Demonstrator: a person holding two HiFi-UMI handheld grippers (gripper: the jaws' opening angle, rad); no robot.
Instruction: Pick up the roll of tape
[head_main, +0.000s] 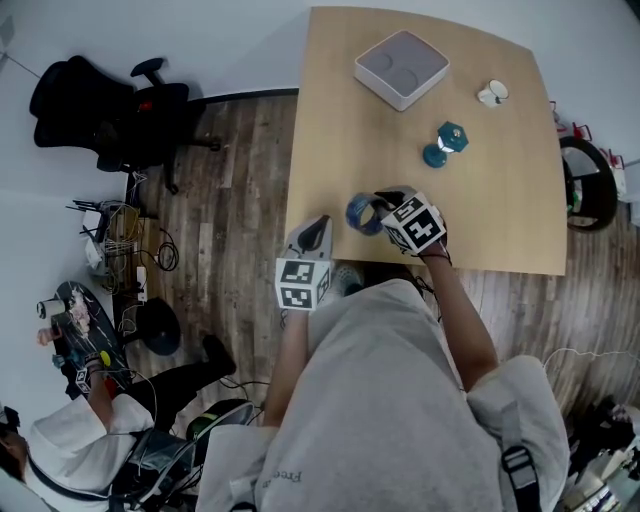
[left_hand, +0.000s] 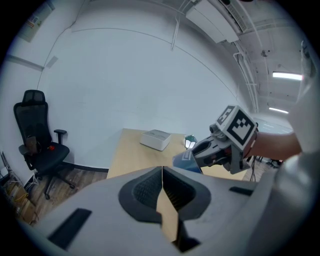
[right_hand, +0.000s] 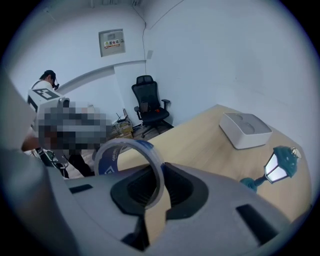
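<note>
Looking down from the head view: holding the roll of tape (head_main: 360, 214) in the right gripper (head_main: 378, 208), over the near edge of the smooth, pale wooden table (head_main: 330, 120). Parked just to its left, at the table's edge: the left gripper (head_main: 317, 228). Farther back on the table: a white square box (head_main: 401, 68) with rounded corners and two round dents in its grey top, a small blue-green lantern (head_main: 446, 143), and a tiny white thing (head_main: 492, 94). Off to the left, on the dark plank floor (head_main: 240, 180): a black office chair (head_main: 110, 110). Looking along the left gripper (left_hand: 162, 172): grey jaws pressed tight together, ribbed black pads touching, nothing between. Past them: the right gripper (left_hand: 200, 152) gripping the blue roll of tape (left_hand: 184, 161), with the box (left_hand: 155, 139) and lantern (left_hand: 190, 141) beyond on the table (left_hand: 130, 155). Looking along the right gripper (right_hand: 161, 172): pinching one thin wall of the roll of tape (right_hand: 130, 150), jaws only a little apart, one pad inside the hoop and one outside. Round, glossy and see-through, with a blue band inside, standing up on edge above the jaws. Behind on the table (right_hand: 200, 145): the box (right_hand: 246, 130) and the lantern (right_hand: 277, 167).
</note>
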